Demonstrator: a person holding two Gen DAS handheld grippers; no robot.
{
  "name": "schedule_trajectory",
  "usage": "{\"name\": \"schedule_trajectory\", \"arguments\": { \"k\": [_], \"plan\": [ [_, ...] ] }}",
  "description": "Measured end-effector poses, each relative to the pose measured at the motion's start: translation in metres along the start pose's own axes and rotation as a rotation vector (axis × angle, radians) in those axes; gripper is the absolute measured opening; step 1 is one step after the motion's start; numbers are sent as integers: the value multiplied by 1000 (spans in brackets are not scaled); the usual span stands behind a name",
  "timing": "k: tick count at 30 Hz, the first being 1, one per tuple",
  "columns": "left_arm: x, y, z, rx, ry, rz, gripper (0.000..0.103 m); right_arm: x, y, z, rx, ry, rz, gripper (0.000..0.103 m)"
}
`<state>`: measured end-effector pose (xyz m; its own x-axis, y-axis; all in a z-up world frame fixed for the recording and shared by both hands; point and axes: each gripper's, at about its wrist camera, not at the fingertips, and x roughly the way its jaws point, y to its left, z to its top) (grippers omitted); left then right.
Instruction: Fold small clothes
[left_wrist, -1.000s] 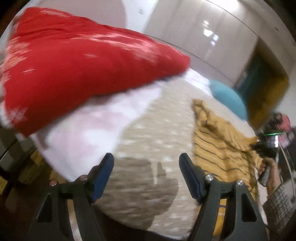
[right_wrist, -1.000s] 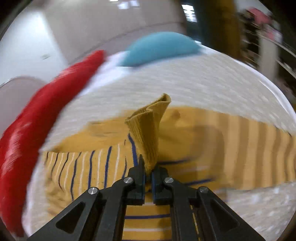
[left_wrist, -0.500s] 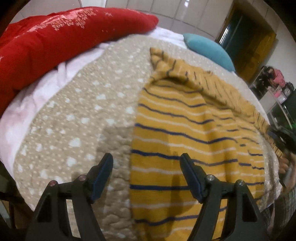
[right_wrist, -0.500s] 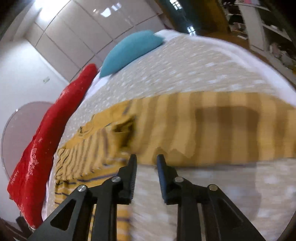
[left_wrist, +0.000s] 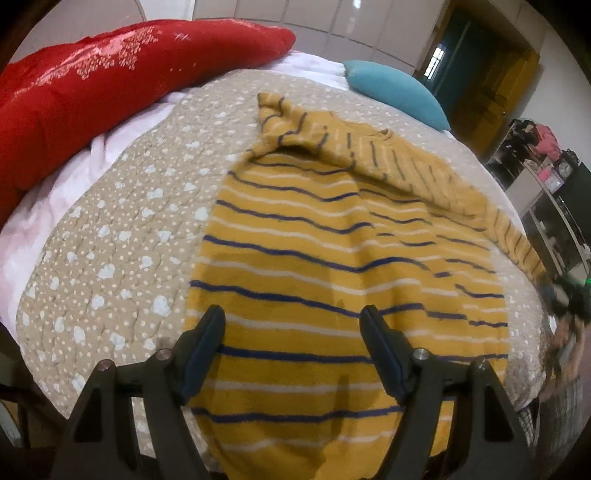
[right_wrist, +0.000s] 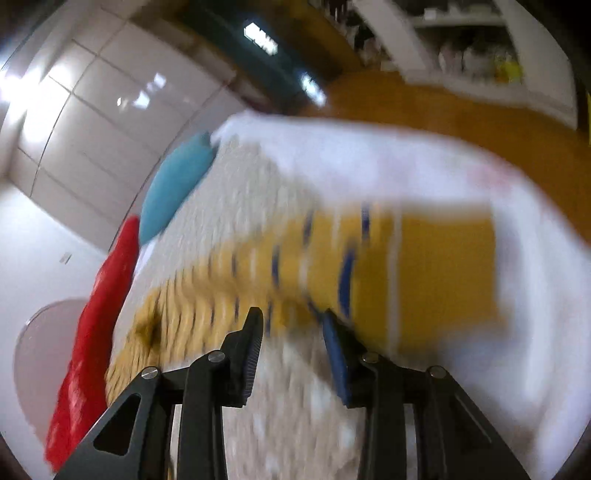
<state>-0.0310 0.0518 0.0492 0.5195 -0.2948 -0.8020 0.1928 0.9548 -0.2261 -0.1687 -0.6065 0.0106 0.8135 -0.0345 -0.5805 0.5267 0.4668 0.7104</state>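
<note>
A mustard-yellow sweater (left_wrist: 332, 258) with navy and white stripes lies flat on the bed, one sleeve folded across its top. My left gripper (left_wrist: 293, 314) hovers open over the sweater's lower body, nothing between its fingers. In the blurred right wrist view, the sweater (right_wrist: 424, 266) runs across the bed, with its plain yellow end at the right. My right gripper (right_wrist: 291, 315) hangs just before the sweater's near edge. Its jaws are opening and hold nothing.
A beige dotted quilt (left_wrist: 110, 240) covers the bed over a white sheet (left_wrist: 48, 206). A red blanket (left_wrist: 110, 81) lies along the far left and a teal pillow (left_wrist: 395, 92) at the far end. Shelves (left_wrist: 546, 177) and a doorway stand to the right.
My right gripper let go of the yellow fold it pinched, opened and swept along the sweater. The left gripper swung from the red blanket to over the sweater, still open.
</note>
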Motion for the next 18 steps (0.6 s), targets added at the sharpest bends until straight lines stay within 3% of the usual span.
{"name": "schedule_trajectory", "arguments": {
  "k": [2, 4, 7, 13, 16, 18],
  "plan": [
    [-7, -1, 0, 1, -13, 2, 74, -8, 5, 26, -26, -120, -70, 37],
    [-12, -1, 0, -2, -28, -2, 74, -22, 5, 43, -22, -178, -132, 44],
    [-12, -1, 1, -6, -33, -12, 74, -38, -2, 37, 46, -146, 22, 46],
    [2, -14, -1, 18, 1, -51, 74, -34, -10, -16, 136, -15, 168, 46],
    [5, -17, -5, 24, 14, -61, 74, -7, -9, -31, 141, 2, 70, 46],
    [3, -15, -7, 24, 9, -62, 74, 3, -11, -26, 139, -47, -7, 46]
  ]
}}
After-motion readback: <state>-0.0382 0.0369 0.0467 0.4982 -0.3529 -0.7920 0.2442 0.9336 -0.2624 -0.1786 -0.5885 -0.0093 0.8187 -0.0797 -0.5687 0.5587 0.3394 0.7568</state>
